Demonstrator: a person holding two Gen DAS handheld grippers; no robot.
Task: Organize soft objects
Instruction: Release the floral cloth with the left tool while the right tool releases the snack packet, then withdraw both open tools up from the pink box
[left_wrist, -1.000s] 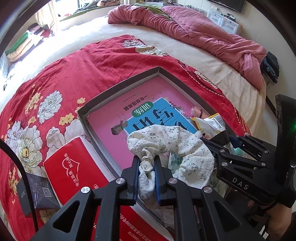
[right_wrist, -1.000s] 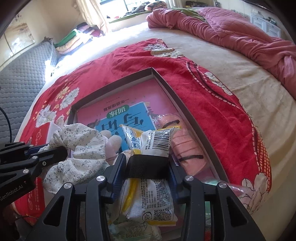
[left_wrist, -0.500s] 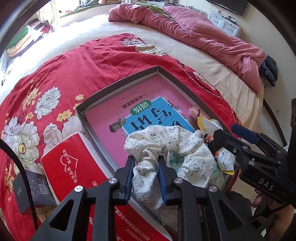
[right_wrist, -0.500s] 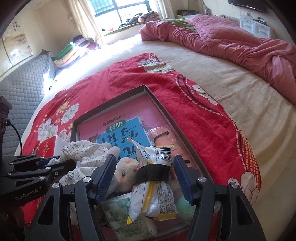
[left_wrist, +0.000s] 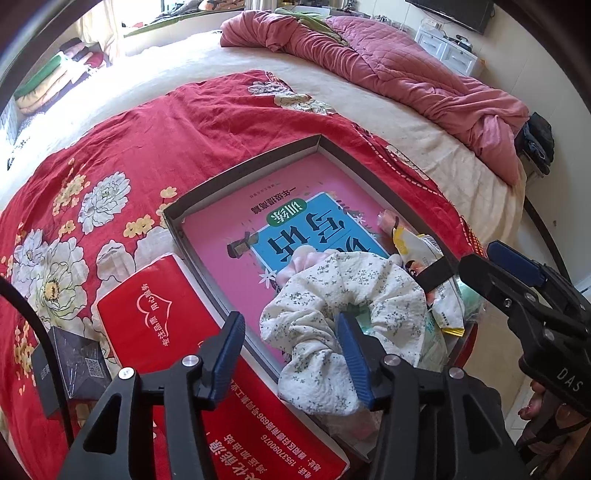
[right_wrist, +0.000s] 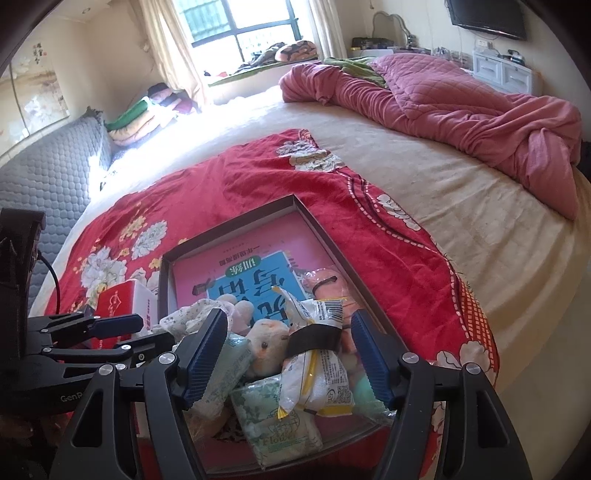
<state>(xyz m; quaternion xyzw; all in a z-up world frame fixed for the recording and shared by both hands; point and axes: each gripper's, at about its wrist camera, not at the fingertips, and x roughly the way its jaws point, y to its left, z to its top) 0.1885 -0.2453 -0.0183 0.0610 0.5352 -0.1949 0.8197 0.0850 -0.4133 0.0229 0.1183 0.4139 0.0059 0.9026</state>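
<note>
While the floral scrunchie (left_wrist: 343, 314) is being left in the near end of the shallow box (left_wrist: 243, 173), it is lying partly between the spread pads of the left gripper (left_wrist: 291, 354), one pad resting close against its inner fold, and no grip is being kept on it. Those jaws have just been opening, and they are standing about half apart. Just right of the scrunchie, a banded snack packet (right_wrist: 317, 354) is lying between the wide-open pads of the right gripper (right_wrist: 288, 358), touched by neither; these jaws have likewise just been opening. Beside the packet, a small plush toy (right_wrist: 266, 347) and a green tissue pack (right_wrist: 280, 432) are being crowded together at the same near end, over a pink and blue workbook (left_wrist: 295, 225) lining the box floor. Left of the left gripper, outside the box, a red tissue box (left_wrist: 155, 306) and a small dark box (left_wrist: 74, 362) are sitting on the red floral blanket (left_wrist: 147, 147).

A release step is judged to be in hand, with both soft items already placed. A clean withdrawal of both grippers is being called for next, without fabric being snagged, before anything else is sought.
</note>
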